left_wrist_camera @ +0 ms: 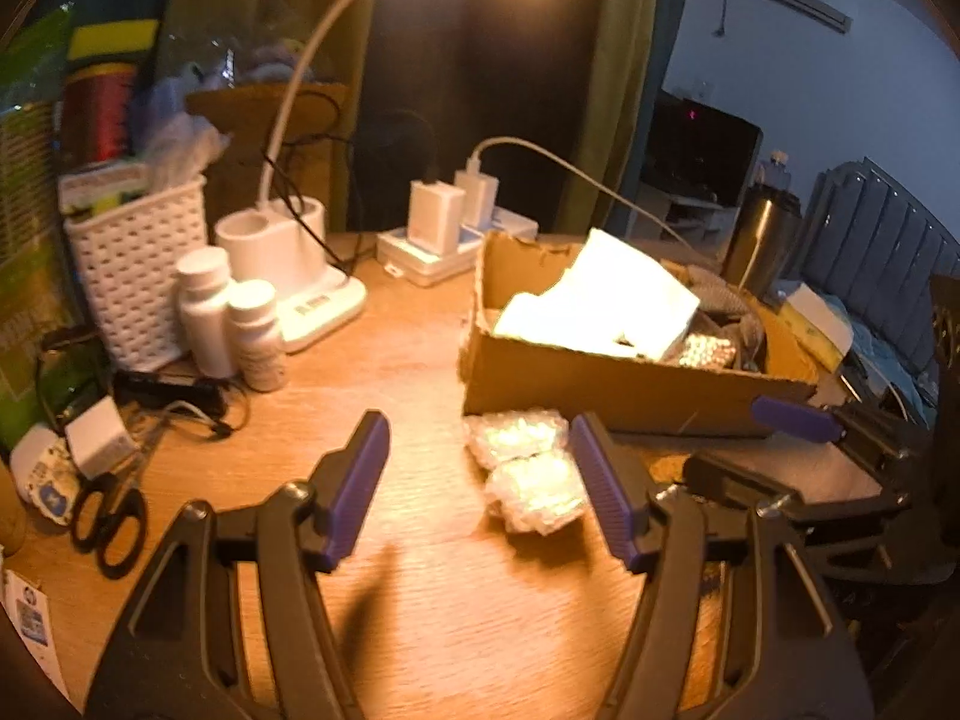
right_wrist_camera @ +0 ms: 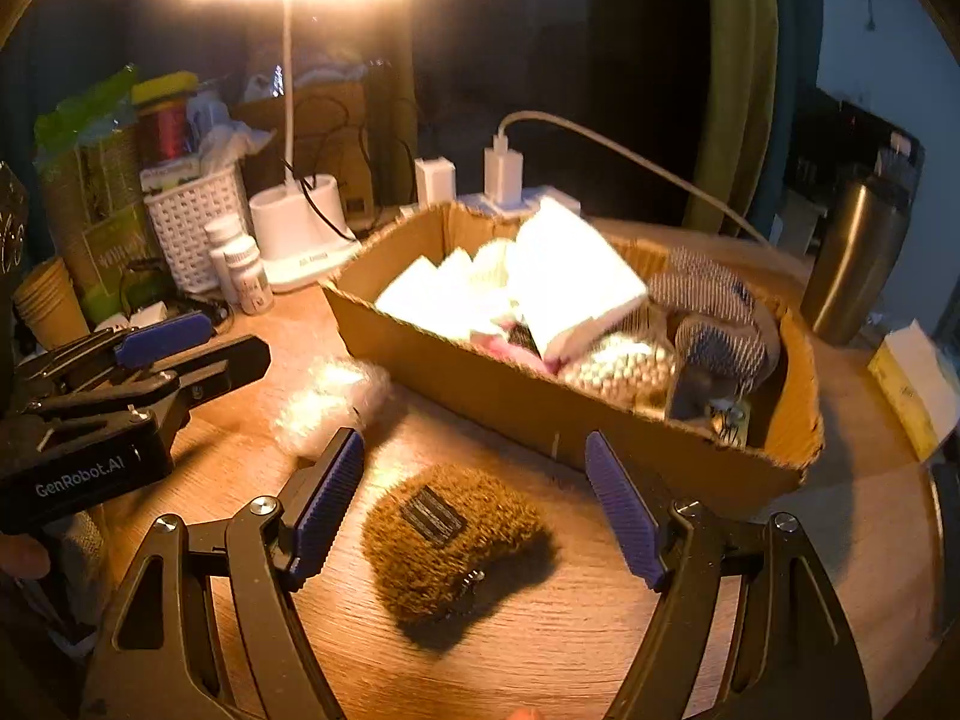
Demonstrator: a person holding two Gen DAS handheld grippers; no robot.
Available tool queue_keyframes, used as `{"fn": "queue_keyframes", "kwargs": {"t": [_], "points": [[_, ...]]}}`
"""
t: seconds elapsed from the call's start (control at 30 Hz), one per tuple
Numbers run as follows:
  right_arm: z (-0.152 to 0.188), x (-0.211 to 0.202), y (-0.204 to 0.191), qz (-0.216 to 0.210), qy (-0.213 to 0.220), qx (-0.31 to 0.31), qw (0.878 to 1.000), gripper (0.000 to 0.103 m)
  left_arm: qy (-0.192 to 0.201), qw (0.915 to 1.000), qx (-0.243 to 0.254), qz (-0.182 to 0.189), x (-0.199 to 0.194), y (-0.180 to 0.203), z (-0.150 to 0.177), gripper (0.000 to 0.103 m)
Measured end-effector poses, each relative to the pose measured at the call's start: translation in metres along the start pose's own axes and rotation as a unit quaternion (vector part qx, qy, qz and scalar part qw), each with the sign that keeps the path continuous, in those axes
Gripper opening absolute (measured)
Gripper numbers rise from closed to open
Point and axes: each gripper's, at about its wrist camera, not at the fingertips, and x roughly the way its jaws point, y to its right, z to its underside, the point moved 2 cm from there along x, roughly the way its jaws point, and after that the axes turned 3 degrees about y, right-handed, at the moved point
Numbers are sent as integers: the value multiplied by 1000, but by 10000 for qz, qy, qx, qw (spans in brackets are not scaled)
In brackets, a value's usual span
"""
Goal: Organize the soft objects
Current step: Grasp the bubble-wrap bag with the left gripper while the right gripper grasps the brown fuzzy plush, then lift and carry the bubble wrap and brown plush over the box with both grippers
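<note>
Hovering low in frame, the right tool point(right_wrist_camera: 474, 498) is held wide apart over the furry brown pouch point(right_wrist_camera: 456, 540). The left tool point(left_wrist_camera: 477, 480), likewise spread, is aimed at the bubble wrap point(left_wrist_camera: 528, 468). Closing and lifting into the cardboard box point(right_wrist_camera: 540, 396) is likely called for.

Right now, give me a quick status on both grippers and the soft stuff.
Left gripper open, empty; right gripper open above brown furry pouch. Bubble wrap on table beside cardboard box. Nothing in the way.
</note>
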Motion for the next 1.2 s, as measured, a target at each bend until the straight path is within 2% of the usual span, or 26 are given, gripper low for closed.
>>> {"fn": "queue_keyframes", "kwargs": {"t": [0.2, 0.33, 0.57, 0.63, 0.97, 1.03, 1.2], "points": [[16, 14, 6, -141, -327, 128, 9993, 79, -312, 9995, 41, 83, 22, 10, 2, 65], [22, 19, 10, -280, -447, 236, 9983, 79, -657, 9978, 14, 94, 37, 11, 7, 65], [24, 25, 10, -499, -594, 308, 9965, 78, -891, 9958, 170, 134, 45, 18, 10, 65], [23, 27, 8, -614, -628, 324, 9956, 58, -922, 9955, 192, 135, 46, 20, 9, 65], [25, 20, 10, -719, -539, 282, 9956, 51, -958, 9940, 359, 378, 53, 32, 6, 63], [25, 16, 14, -674, -491, 286, 9961, 50, -982, 9938, 323, 398, 56, 32, 5, 53], [23, 6, 27, -541, -362, 335, 9973, 50, -1026, 9932, 381, 397, 60, 34, 5, 44]]}}
